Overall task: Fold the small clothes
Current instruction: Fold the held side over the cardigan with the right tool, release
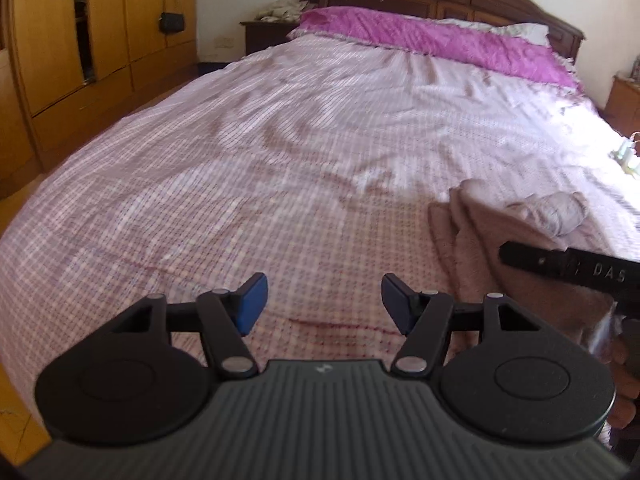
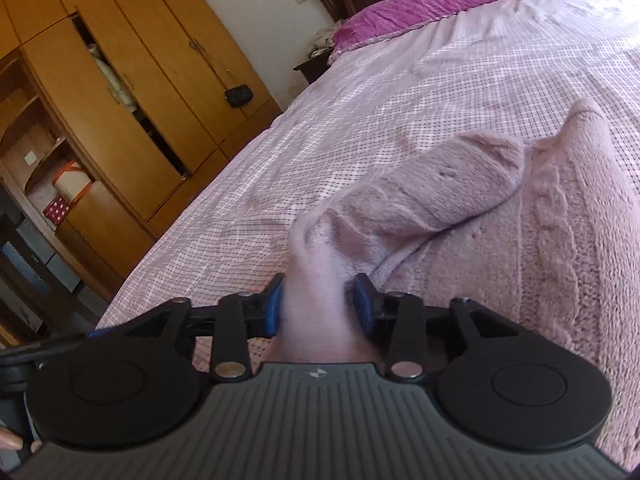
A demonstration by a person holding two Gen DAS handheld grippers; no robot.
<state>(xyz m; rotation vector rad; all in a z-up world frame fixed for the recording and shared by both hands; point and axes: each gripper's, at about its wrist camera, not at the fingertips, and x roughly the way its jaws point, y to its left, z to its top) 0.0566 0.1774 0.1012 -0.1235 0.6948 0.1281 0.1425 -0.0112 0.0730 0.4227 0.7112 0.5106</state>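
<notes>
Pinching a sleeve of the pink sweater [image 2: 500, 208] on the bed [image 2: 360, 128] in the right tool [image 2: 318, 306], likely to fold it inward, keeping the left tool [image 1: 322, 300] wide open, empty, beside it.

sweater [image 2: 560, 220] on bed [image 1: 240, 160], wardrobe [image 1: 100, 32] left

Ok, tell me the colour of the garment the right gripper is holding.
Pale pink knit sweater, fuzzy-sleeved, clearest in the right wrist view.
</notes>
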